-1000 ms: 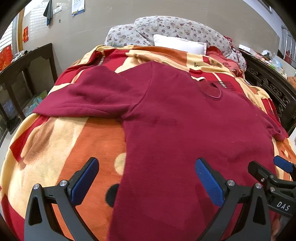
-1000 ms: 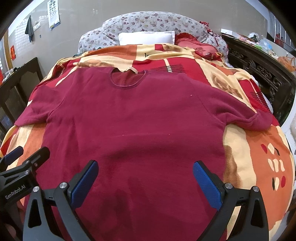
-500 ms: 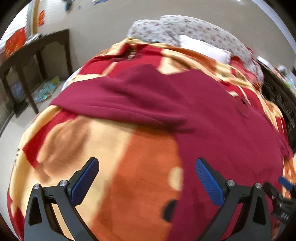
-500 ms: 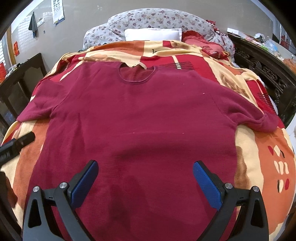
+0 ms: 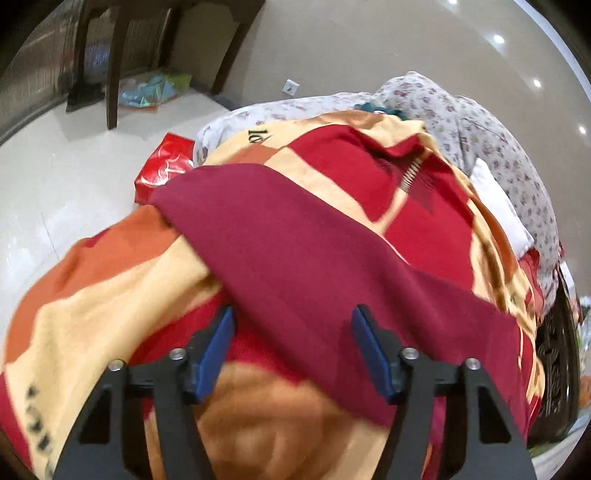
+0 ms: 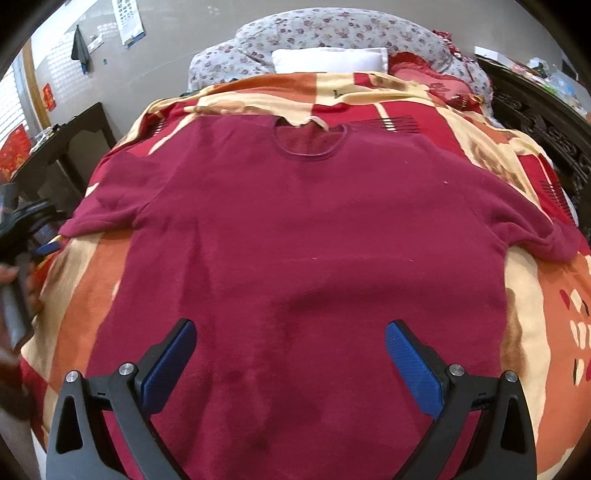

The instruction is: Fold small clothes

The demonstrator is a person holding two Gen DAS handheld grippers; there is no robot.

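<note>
The left claw [image 5: 291, 347] is closing around the shirt's [image 6: 306, 240] left sleeve [image 5: 280, 236], which is stretching away leftward, while the right claw [image 6: 290, 363] is hanging wide open, empty, over the near hem.

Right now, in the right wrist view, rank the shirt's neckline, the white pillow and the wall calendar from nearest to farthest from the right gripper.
From the right gripper:
1. Neckline of the shirt, centre, mid-bed.
2. White pillow, at the bed's head.
3. Wall calendar, upper left, on the wall.
</note>
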